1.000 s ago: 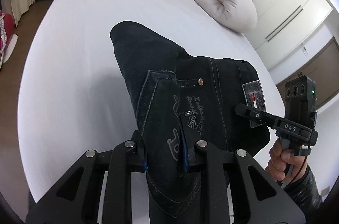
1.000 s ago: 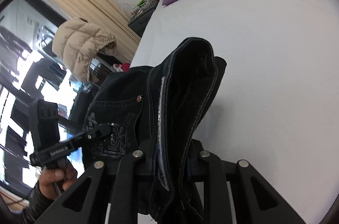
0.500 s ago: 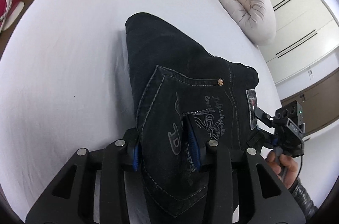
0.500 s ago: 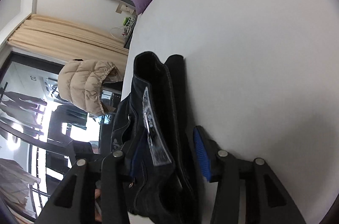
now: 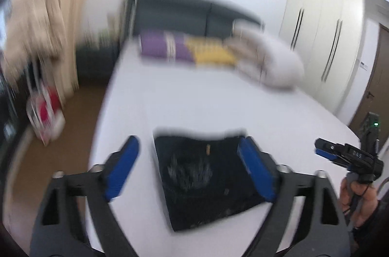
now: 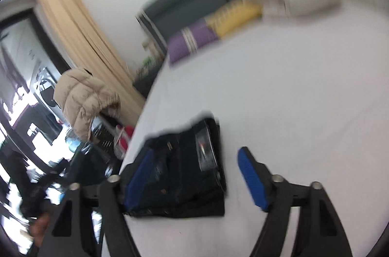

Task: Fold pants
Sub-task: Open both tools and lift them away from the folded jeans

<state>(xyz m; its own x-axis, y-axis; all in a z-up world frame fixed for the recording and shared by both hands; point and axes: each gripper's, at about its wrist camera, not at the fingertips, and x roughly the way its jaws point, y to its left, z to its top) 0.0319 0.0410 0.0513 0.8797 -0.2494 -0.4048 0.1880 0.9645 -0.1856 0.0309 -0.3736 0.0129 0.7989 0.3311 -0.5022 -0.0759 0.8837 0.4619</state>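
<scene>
The dark denim pants (image 5: 206, 176) lie folded into a compact rectangle on the white bed (image 5: 194, 106), near its front edge. My left gripper (image 5: 192, 169) is open and empty, raised above the pants, blue pads wide apart. My right gripper (image 6: 194, 174) is open and empty too, lifted off the bundle; the pants (image 6: 184, 174) lie between and below its fingers. The right gripper also shows at the right of the left wrist view (image 5: 323, 151). Both views are motion-blurred.
Purple (image 5: 165, 49) and yellow (image 5: 214, 54) pillows and a rolled white duvet (image 5: 269, 67) lie at the head of the bed. A beige puffer jacket (image 6: 85, 99) hangs left of the bed. White wardrobes (image 5: 323, 43) stand at the right.
Both grippers opened and let go of the pants, then pulled up and back. The folded pants now rest on the bed.
</scene>
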